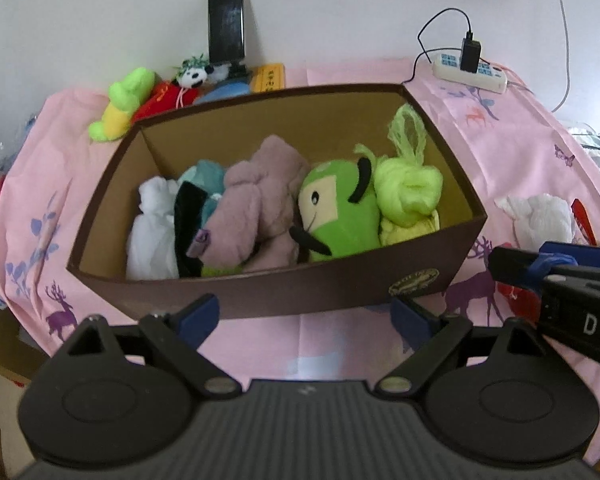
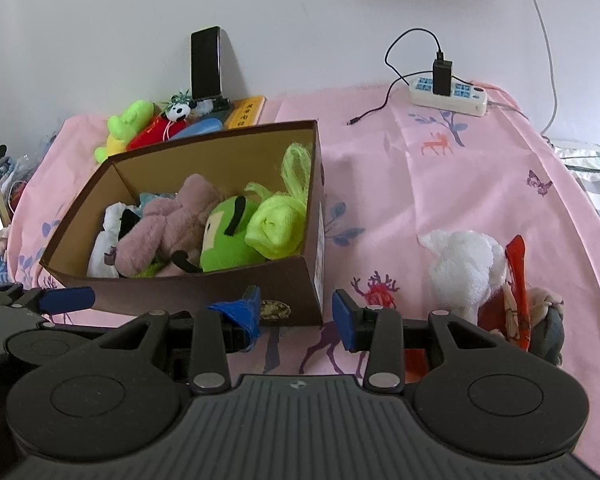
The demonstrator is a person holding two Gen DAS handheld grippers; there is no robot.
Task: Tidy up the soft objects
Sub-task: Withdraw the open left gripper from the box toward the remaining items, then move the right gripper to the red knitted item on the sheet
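Note:
A brown cardboard box (image 1: 340, 296) (image 2: 204, 292) stands on the pink cloth and holds several soft things: a white cloth (image 1: 152, 236), a mauve plush (image 1: 256, 200) (image 2: 168, 224), a green plush toy (image 1: 336, 216) (image 2: 224, 240) and a lime-green bundle (image 1: 408, 184) (image 2: 276, 228). My left gripper (image 1: 304, 316) is open just in front of the box, nothing between its fingers. My right gripper (image 2: 296, 312) is open by the box's near right corner, empty. To its right lie a white towel bundle (image 2: 464, 264) (image 1: 540, 216) and a red item (image 2: 516, 280).
Behind the box lie a lime-green plush (image 1: 124, 100) (image 2: 128, 124), a small panda toy (image 1: 192, 78) (image 2: 178, 111) and a phone on a stand (image 1: 226, 24) (image 2: 206, 64). A power strip (image 2: 448, 94) (image 1: 472, 70) with a charger sits far right. Clutter lies past the cloth's left edge.

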